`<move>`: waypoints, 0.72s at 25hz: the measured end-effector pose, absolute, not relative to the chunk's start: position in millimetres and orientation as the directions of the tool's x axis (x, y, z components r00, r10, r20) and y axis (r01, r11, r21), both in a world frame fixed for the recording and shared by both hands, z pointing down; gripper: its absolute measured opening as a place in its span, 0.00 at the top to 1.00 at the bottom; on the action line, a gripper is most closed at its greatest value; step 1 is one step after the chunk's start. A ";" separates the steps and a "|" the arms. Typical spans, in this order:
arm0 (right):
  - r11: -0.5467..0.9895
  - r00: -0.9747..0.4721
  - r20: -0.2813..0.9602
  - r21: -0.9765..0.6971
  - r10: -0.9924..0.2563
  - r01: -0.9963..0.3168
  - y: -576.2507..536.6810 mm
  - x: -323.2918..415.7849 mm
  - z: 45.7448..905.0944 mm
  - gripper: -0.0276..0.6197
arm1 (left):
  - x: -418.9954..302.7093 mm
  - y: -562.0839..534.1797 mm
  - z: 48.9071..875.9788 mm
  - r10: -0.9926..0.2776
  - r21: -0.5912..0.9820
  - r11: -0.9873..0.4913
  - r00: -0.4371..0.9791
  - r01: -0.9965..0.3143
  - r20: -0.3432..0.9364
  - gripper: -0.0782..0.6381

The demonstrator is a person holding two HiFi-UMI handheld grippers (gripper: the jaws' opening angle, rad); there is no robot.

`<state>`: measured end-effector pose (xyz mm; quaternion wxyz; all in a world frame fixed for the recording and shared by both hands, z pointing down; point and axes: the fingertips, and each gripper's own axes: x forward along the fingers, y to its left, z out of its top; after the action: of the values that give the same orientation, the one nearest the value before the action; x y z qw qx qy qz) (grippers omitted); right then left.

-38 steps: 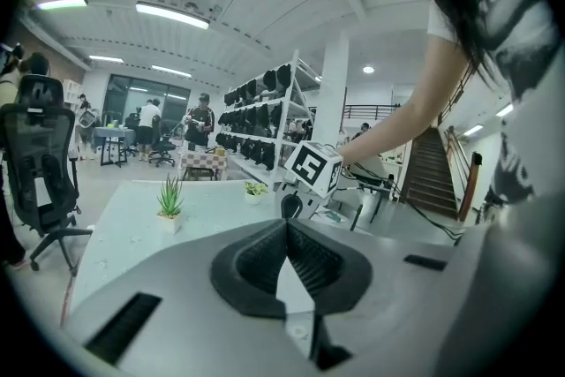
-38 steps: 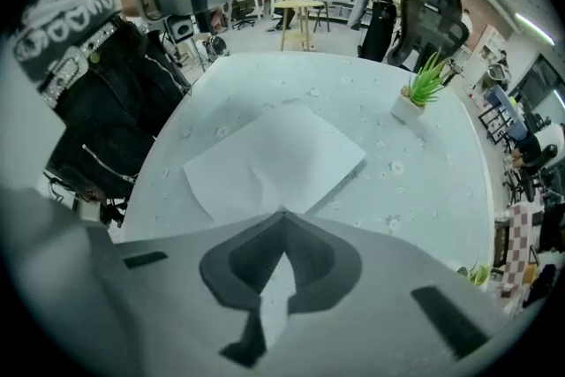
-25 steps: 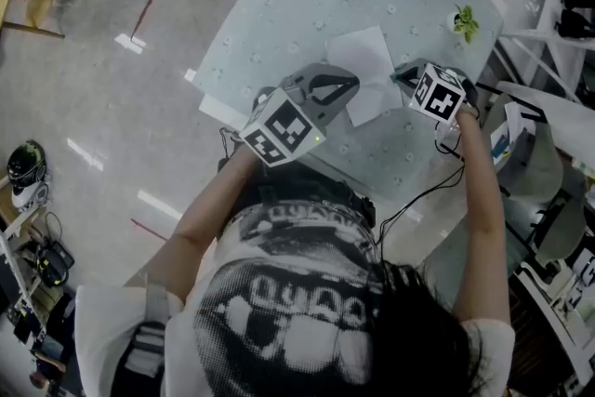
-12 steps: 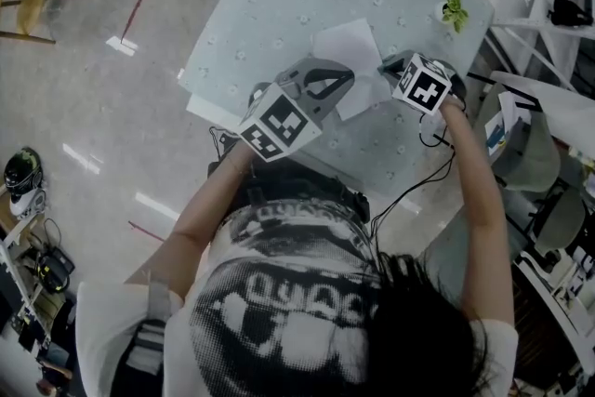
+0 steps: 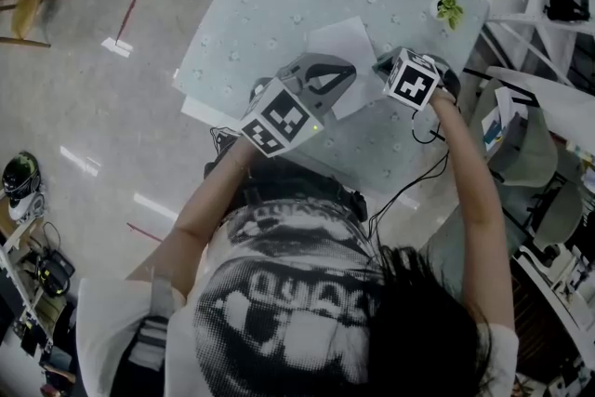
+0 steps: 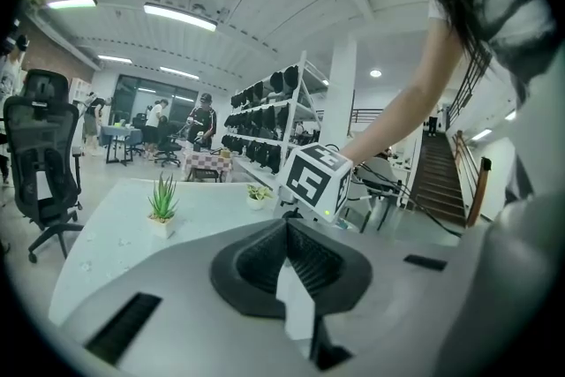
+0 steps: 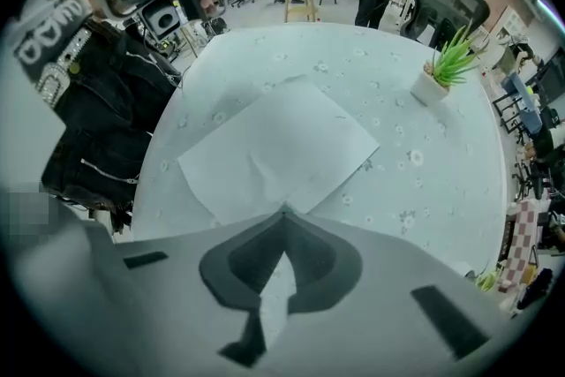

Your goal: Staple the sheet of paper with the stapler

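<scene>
Grey right tongs (image 7: 284,211) clenched on the near corner of the sheet of paper (image 7: 275,150), pointing down at it. Left tongs (image 6: 284,223) clenched too, white paper pinched between them. Rest of sheet lies on the pale desk (image 7: 265,57); potted plant (image 7: 446,66) well apart.

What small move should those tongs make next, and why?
Probably open the left tongs: they are shut on nothing, raised above the table, while the right tongs seem to pinch the edge of the sheet of paper. No stapler shows in any view, so the free pair likely has to fetch it.
</scene>
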<state>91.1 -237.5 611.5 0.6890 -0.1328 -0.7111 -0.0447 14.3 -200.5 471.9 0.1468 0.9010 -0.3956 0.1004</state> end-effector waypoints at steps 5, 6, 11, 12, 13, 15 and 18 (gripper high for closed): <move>0.961 -0.004 0.996 -0.089 0.093 0.262 -238.4 89.0 614.4 0.95 | 7.3 -205.3 473.9 -0.700 0.187 -0.623 0.648 -0.760 0.299 0.89; 0.957 0.009 0.998 -0.068 0.068 0.281 -237.2 89.0 616.2 0.95 | 6.4 -204.7 474.1 -0.702 0.187 -0.620 0.645 -0.762 0.301 0.89; 0.961 0.025 0.998 -0.066 0.061 0.270 -239.1 90.1 616.9 0.95 | 0.2 -199.8 475.9 -0.706 0.178 -0.613 0.635 -0.770 0.312 0.89; 0.961 0.019 0.998 -0.064 0.061 0.268 -239.0 89.9 617.0 0.95 | -0.8 -198.4 476.5 -0.709 0.179 -0.609 0.632 -0.773 0.314 0.89; 0.962 0.011 0.998 -0.060 0.059 0.267 -238.8 89.6 617.2 0.95 | -1.4 -197.3 476.6 -0.712 0.182 -0.605 0.628 -0.775 0.314 0.89; 0.965 -0.012 0.998 -0.054 0.059 0.256 -238.3 89.3 616.9 0.95 | -0.7 -195.5 474.7 -0.715 0.186 -0.601 0.626 -0.778 0.311 0.89; 0.971 -0.044 0.997 -0.057 0.069 0.234 -237.6 91.6 615.6 0.95 | 5.3 -190.7 469.2 -0.705 0.175 -0.618 0.639 -0.767 0.309 0.89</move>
<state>91.6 -237.6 615.6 0.6831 -0.1053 -0.7201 -0.0603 5.3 -190.7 469.2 0.1465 0.8932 -0.4118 0.1054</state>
